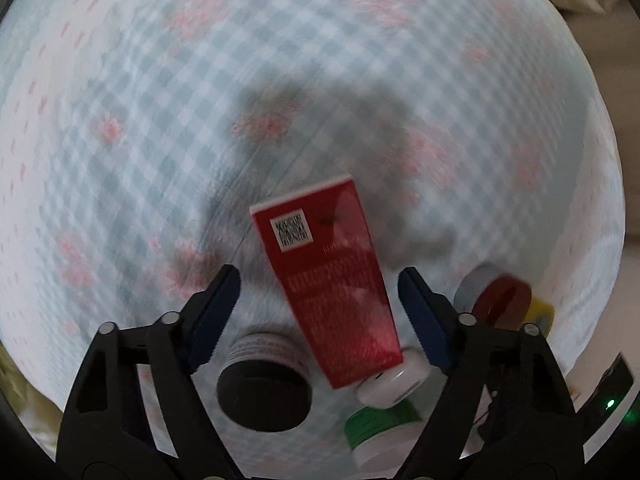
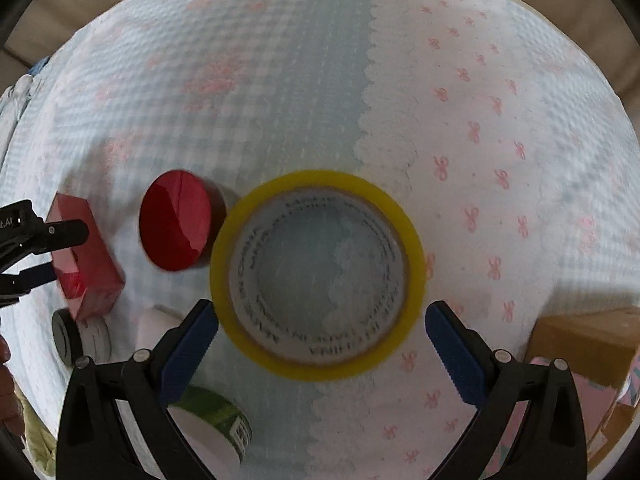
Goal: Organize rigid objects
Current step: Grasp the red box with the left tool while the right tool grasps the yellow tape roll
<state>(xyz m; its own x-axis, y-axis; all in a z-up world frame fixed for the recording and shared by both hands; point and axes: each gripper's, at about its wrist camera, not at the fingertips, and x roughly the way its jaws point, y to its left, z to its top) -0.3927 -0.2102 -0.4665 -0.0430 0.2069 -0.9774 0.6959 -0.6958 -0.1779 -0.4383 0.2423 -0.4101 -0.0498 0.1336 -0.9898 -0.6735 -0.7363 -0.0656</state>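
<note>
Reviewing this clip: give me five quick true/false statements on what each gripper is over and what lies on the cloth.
1. The left gripper has a red box between its open fingers. True.
2. The right gripper is shut on a yellow tape roll. False: it stands open around the roll, apart from it.
3. A round red tin lies beside the tape roll. True.
4. The tape roll stands on edge. False: it lies flat on the cloth.
5. The cloth is plain white. False: checked, with pink bows.

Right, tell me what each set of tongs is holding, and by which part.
Nothing is held. The left tongs straddle the red box without touching; the right tongs stand open around the yellow tape roll.
</note>
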